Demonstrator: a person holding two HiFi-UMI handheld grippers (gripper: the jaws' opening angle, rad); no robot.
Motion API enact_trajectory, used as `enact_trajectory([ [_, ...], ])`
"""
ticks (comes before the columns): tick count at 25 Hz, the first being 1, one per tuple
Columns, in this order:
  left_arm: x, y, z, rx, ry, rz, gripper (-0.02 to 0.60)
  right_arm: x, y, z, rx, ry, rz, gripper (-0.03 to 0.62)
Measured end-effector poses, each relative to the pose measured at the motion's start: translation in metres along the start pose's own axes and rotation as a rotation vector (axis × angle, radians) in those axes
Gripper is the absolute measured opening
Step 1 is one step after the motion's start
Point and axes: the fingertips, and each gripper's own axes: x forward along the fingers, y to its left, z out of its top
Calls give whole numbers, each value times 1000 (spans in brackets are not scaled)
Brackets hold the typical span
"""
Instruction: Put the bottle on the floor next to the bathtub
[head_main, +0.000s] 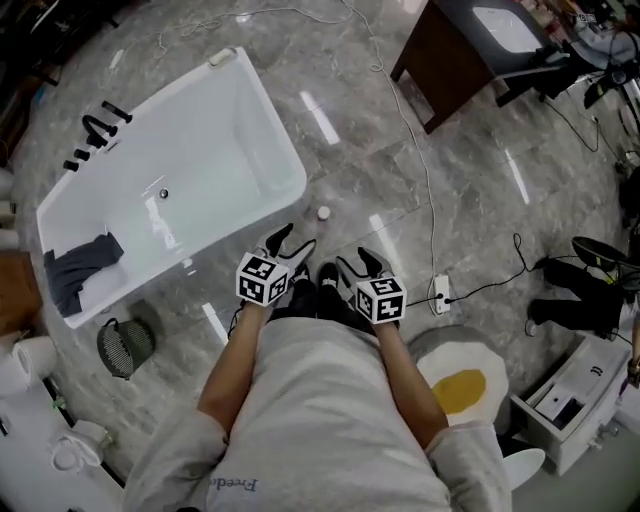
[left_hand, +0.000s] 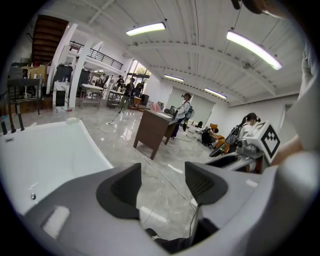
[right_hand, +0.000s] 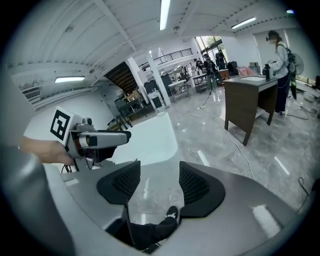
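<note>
The white bathtub (head_main: 240, 120) lies ahead and to the left of both tongs. The left tongs (head_main: 292, 246) are held close to the person's body. Their two jaws stand apart, with nothing between them but bare floor (head_main: 400, 160). Just ahead of the left tongs, and a bit to their right, is the small bottle (head_main: 323, 213). It is on the floor and seems to stand upright. It is near the corner of the bathtub but not touching it, and no tongs touch it. The right tongs (head_main: 352, 266) are side by side with the left tongs, also close to the body. Their jaws stand apart too, and only the floor and a black shoe (right_hand: 172, 214) show through the gap.

I think the job looks done. The bottle is on the floor next to the bathtub, and both tongs are empty. The next move does not call for much. Just keep both tongs away from the bottle so it does not get knocked over.
</note>
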Motion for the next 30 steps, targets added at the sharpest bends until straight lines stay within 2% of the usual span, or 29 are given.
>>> enact_trajectory([
  [8,5,6,-3,25,48,-11,324,3,-2,11,-39,1,2,236],
  [9,5,5,-4,29,55,-14,317,4,-1,12,-41,-1,4,211],
  [13,4,3,-2,46,60,-12,239,6,-1,13,-25,-14,-5,132],
  [17,5,5,-3,69,69,18,166,6,-7,12,-9,-13,-26,94],
  [23,4,14,-8,46,74,30,122,11,-12,10,16,0,-43,64],
  [25,3,15,-8,35,71,28,67,11,-14,9,30,0,-51,34],
  [26,2,16,-8,29,69,25,58,12,-15,8,37,2,-54,16],
  [30,2,14,-3,43,56,10,57,15,-20,2,53,24,-64,2],
])
